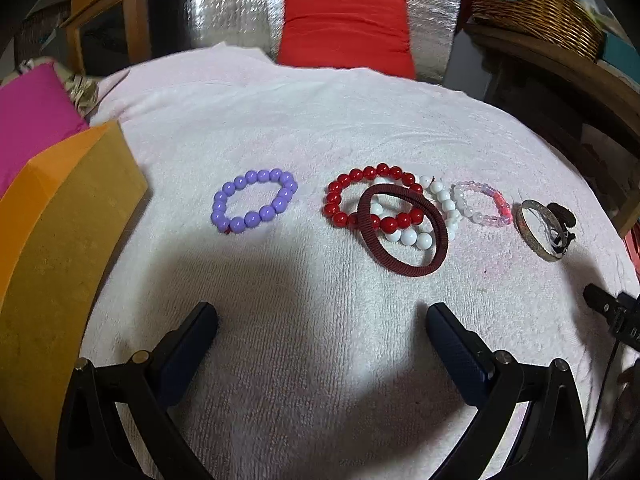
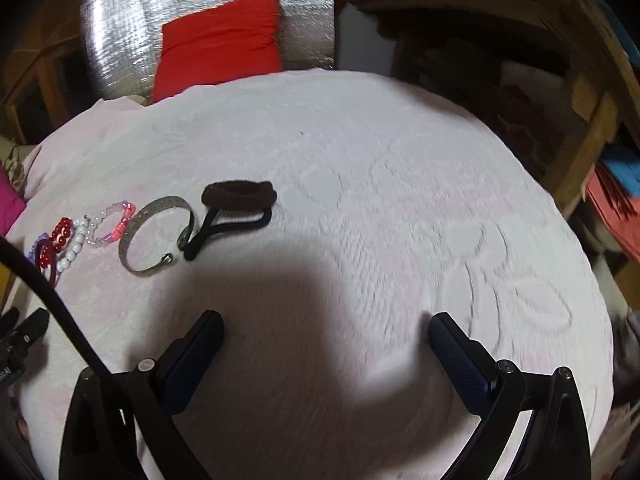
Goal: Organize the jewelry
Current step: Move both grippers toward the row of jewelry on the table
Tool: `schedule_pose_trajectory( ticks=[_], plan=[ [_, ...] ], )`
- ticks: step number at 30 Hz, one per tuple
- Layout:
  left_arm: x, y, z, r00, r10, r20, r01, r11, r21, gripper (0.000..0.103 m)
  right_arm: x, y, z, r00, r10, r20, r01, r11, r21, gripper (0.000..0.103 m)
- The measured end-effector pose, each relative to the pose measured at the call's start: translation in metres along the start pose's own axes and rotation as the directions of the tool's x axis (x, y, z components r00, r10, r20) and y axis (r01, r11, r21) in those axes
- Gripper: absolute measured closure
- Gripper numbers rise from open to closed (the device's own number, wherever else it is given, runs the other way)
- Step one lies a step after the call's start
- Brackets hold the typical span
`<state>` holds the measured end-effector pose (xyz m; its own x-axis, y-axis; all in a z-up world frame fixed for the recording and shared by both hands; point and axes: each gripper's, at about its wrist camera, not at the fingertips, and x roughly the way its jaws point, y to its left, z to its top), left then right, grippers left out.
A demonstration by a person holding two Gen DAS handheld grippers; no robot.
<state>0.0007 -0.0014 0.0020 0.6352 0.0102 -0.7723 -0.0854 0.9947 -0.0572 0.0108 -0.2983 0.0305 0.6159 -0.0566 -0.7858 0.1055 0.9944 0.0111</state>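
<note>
On a pale pink towel (image 1: 304, 128) lies a row of jewelry. A purple bead bracelet (image 1: 255, 200) is at the left. A red bead bracelet (image 1: 340, 200), a white bead bracelet (image 1: 440, 200) and a dark maroon band (image 1: 402, 230) overlap in the middle. A pink-and-clear bead bracelet (image 1: 482, 208) and a metal bangle (image 1: 540, 228) lie to the right. My left gripper (image 1: 320, 316) is open and empty, just short of the row. My right gripper (image 2: 326, 324) is open and empty; the bangle (image 2: 156, 236) and dark hair ties (image 2: 236, 204) lie ahead to its left.
An orange box (image 1: 64, 248) stands at the towel's left edge with a magenta cushion (image 1: 32, 112) behind it. A red cushion (image 1: 346, 32) leans on silver foil at the back. A wicker basket (image 1: 532, 4) and wooden shelves (image 2: 580, 92) are at the right.
</note>
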Motion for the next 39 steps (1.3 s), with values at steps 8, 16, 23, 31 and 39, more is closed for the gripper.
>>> schedule_pose_trajectory(
  ticks=[8,16,23,31,39],
  plan=[
    [-0.019,0.0,0.004,0.998,0.062,-0.026,-0.062,0.998,0.008,0.0,-0.005,0.007,0.005,0.997,-0.013,-0.081,0.013,1.0,0.004,0.0],
    [-0.099,0.015,0.017,0.967,0.188,0.169,-0.188,0.982,-0.018,0.0,-0.094,0.041,0.01,0.982,0.102,0.158,-0.089,0.992,-0.092,0.0],
    [-0.134,0.036,0.02,0.945,0.223,0.237,-0.218,0.975,-0.046,0.0,-0.137,0.083,0.001,0.929,0.205,0.308,-0.162,0.974,-0.16,0.0],
    [-0.142,0.041,0.021,0.931,0.244,0.271,-0.24,0.97,-0.048,0.0,-0.131,0.094,0.003,0.933,0.231,0.277,-0.196,0.969,-0.148,0.0],
    [-0.143,0.043,0.02,0.926,0.26,0.274,-0.254,0.965,-0.059,0.0,-0.125,0.094,0.008,0.945,0.246,0.215,-0.226,0.968,-0.114,0.0]
  ],
)
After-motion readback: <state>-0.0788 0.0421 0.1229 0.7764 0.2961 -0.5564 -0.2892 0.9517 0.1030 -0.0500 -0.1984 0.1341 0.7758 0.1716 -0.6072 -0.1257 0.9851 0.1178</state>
